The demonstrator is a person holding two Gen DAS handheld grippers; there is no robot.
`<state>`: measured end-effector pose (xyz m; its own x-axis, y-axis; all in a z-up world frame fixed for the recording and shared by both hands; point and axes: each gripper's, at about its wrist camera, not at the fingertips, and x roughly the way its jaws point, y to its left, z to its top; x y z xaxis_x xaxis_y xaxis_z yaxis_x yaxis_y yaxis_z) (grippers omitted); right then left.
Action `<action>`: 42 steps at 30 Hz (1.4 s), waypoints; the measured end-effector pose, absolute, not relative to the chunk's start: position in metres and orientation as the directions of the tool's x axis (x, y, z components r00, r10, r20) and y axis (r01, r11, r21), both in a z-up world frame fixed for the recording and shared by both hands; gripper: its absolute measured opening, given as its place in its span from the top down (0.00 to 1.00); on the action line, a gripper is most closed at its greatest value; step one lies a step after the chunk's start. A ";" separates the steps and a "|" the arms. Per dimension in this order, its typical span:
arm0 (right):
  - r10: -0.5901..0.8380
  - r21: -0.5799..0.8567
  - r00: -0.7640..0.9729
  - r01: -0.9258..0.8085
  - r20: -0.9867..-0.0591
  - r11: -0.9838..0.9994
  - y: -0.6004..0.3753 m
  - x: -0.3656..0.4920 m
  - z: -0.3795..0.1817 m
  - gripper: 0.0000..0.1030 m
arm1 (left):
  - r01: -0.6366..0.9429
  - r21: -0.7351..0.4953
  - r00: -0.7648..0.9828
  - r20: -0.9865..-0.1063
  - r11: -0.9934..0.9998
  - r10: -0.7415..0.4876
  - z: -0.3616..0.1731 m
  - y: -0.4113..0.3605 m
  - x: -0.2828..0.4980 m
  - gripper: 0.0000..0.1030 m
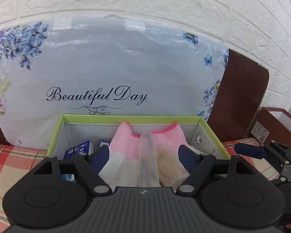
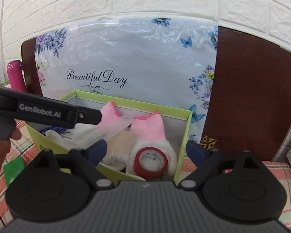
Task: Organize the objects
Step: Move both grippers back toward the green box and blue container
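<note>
Floral bag (image 1: pixel 114 73) printed "Beautiful Day" stands upright past both grippers, against white brick wall (image 1: pixel 164 3). Green-rimmed box (image 1: pixel 54 136) sits on plaid cloth (image 1: pixel 13 155), directly ahead of left gripper (image 1: pixel 144 154) and ahead-left of right gripper (image 2: pixel 146 149). Left gripper: fingers spread apart over box, nothing between them. Right gripper: fingers apart too, near corner of box between them, nothing held.

Inside box: pink-and-white gloves (image 1: pixel 126 145) draped on far wall; clear plastic glove (image 2: pixel 114 128) across them; toothpick bundle (image 1: pixel 168 167) toward left gripper's right finger; red tape roll (image 2: pixel 150 161) nearest right gripper; blue cartons (image 1: pixel 79 148) behind left finger. Pink bottle (image 2: pixel 14 75) far left of right gripper.
</note>
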<state>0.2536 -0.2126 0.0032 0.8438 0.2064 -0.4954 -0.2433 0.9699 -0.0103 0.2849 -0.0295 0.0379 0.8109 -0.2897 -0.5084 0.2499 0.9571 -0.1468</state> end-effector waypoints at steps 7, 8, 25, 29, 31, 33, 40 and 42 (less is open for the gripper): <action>0.229 0.044 0.867 -0.234 -0.444 0.971 -0.222 0.213 0.027 0.04 | 0.179 -0.103 0.828 -0.521 0.978 -0.207 0.067 -0.033 0.241 0.20; 0.235 0.056 0.868 -0.234 -0.437 0.971 -0.223 0.206 0.030 0.03 | 0.160 -0.098 0.833 -0.521 0.982 -0.187 0.069 -0.032 0.233 0.20; 0.261 0.124 0.869 -0.230 -0.420 0.965 -0.220 0.087 0.013 0.00 | 0.110 -0.121 0.794 -0.587 0.986 -0.161 0.033 -0.015 0.142 0.17; 0.268 0.180 0.856 -0.209 -0.443 0.961 -0.224 0.074 -0.001 0.00 | 0.089 -0.151 0.768 -0.620 0.984 -0.164 0.017 -0.008 0.133 0.17; 0.263 0.188 0.852 -0.197 -0.453 0.962 -0.225 0.069 -0.007 0.00 | 0.084 -0.156 0.760 -0.628 0.984 -0.164 0.011 -0.006 0.128 0.17; 0.256 0.191 0.848 -0.187 -0.463 0.964 -0.225 0.064 -0.013 0.00 | 0.082 -0.160 0.754 -0.636 0.984 -0.166 0.005 -0.003 0.123 0.17; 0.245 0.205 0.828 -0.161 -0.505 0.966 -0.224 0.055 -0.035 0.00 | 0.059 -0.177 0.730 -0.664 0.983 -0.163 -0.016 0.010 0.112 0.17; 0.243 0.206 0.821 -0.156 -0.517 0.966 -0.223 0.053 -0.041 0.00 | 0.050 -0.183 0.732 -0.662 0.982 -0.160 -0.021 0.015 0.108 0.17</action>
